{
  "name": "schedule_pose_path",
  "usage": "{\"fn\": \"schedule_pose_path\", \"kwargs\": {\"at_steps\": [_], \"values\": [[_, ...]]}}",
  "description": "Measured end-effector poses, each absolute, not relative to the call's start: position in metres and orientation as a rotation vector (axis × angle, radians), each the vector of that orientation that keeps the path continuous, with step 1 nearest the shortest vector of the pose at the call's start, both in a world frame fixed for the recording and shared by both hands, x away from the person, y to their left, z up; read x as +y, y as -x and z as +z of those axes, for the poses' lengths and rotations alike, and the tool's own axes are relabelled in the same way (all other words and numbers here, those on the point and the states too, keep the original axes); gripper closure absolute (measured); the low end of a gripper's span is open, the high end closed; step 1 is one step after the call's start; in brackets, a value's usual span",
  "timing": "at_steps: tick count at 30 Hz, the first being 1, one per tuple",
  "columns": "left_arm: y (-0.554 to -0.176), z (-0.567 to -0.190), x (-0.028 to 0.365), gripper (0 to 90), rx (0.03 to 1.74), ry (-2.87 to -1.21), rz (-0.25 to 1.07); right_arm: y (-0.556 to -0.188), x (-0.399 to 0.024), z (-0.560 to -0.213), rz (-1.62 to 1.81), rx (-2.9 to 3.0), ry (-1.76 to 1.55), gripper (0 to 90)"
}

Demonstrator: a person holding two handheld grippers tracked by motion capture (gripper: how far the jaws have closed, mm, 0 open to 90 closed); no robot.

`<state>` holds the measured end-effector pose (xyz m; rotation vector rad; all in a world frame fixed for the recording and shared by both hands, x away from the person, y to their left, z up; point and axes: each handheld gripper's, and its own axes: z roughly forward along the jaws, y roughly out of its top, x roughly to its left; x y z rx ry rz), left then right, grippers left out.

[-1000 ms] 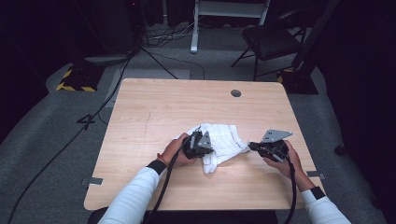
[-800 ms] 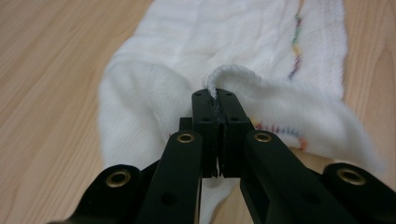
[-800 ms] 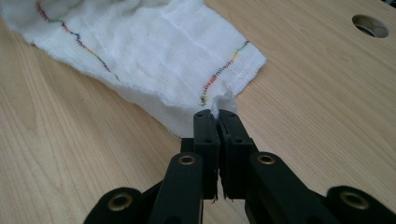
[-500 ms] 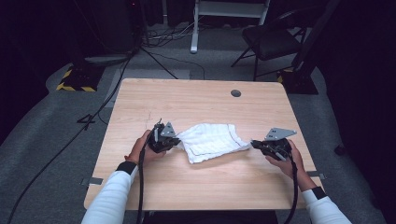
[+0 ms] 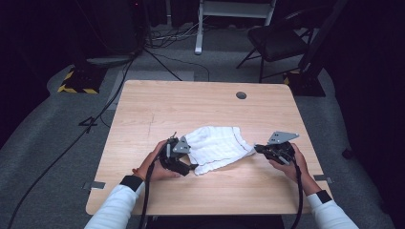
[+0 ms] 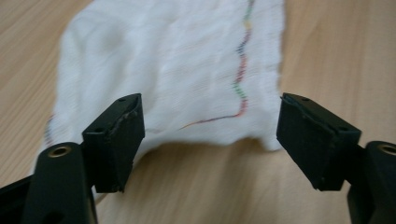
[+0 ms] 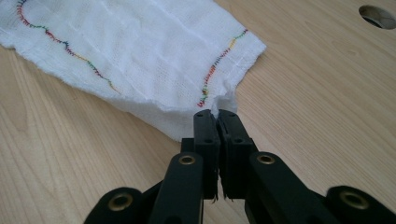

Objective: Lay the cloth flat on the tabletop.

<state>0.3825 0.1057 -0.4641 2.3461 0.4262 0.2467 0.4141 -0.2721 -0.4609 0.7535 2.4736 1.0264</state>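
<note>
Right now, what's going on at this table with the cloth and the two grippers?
A person is handling a white cloth on a wooden table with a gripper in each hand. The right gripper is shut on one corner of the cloth and pins it. The left gripper has just been opening its jaws; they now stand wide apart at the cloth's opposite edge, with nothing pressed between them. The cloth lies mostly flat, with coloured stitching along its border.

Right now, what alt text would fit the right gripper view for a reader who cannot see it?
The right gripper is shut on a corner of a white cloth, which lies spread on a light wooden table. Wavy rainbow stitching edges the cloth, and a round hole sits in the tabletop at upper right.
</note>
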Motion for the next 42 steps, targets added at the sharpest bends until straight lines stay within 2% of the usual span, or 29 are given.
{"fn": "schedule_pose_path", "kwargs": {"at_steps": [2, 7, 8, 9, 11, 14, 16, 17, 18, 20, 26, 32, 42], "values": [[-0.380, -0.468, 0.097, 22.4, 0.374, -2.369, 0.201, -0.413, -0.271, -0.461, 1.030, 2.475, -0.746, 87.1], [-0.380, -0.478, 0.084, 21.7, 0.322, -2.450, 0.179, -0.413, -0.270, -0.463, 1.032, 2.481, -0.742, 87.1], [-0.380, -0.479, 0.084, 29.0, 0.327, -2.459, 0.176, -0.413, -0.271, -0.463, 1.033, 2.477, -0.740, 87.1], [-0.381, -0.482, 0.085, 29.0, 0.331, -2.467, 0.173, -0.413, -0.271, -0.463, 1.033, 2.477, -0.740, 87.1], [-0.384, -0.486, 0.085, 38.7, 0.350, -2.494, 0.180, -0.413, -0.271, -0.462, 1.041, 2.468, -0.741, 87.1], [-0.386, -0.486, 0.086, 46.5, 0.339, -2.482, 0.157, -0.413, -0.272, -0.461, 1.048, 2.463, -0.738, 87.1], [-0.386, -0.486, 0.087, 56.7, 0.334, -2.479, 0.168, -0.412, -0.272, -0.459, 1.058, 2.457, -0.733, 87.2], [-0.387, -0.486, 0.088, 63.9, 0.329, -2.477, 0.182, -0.412, -0.272, -0.458, 1.064, 2.455, -0.732, 87.1], [-0.388, -0.485, 0.090, 74.9, 0.336, -2.478, 0.191, -0.411, -0.273, -0.456, 1.081, 2.448, -0.731, 87.2], [-0.389, -0.485, 0.093, 81.8, 0.328, -2.469, 0.190, -0.411, -0.275, -0.454, 1.102, 2.443, -0.738, 87.2], [-0.389, -0.469, 0.099, 84.7, 0.318, -2.405, 0.227, -0.408, -0.276, -0.448, 1.139, 2.424, -0.719, 87.3], [-0.382, -0.439, 0.115, 84.8, 0.326, -2.264, 0.281, -0.399, -0.281, -0.427, 1.233, 2.355, -0.713, 87.5], [-0.370, -0.409, 0.128, 84.9, 0.337, -2.153, 0.369, -0.380, -0.282, -0.400, 1.295, 2.290, -0.659, 87.6]]}}
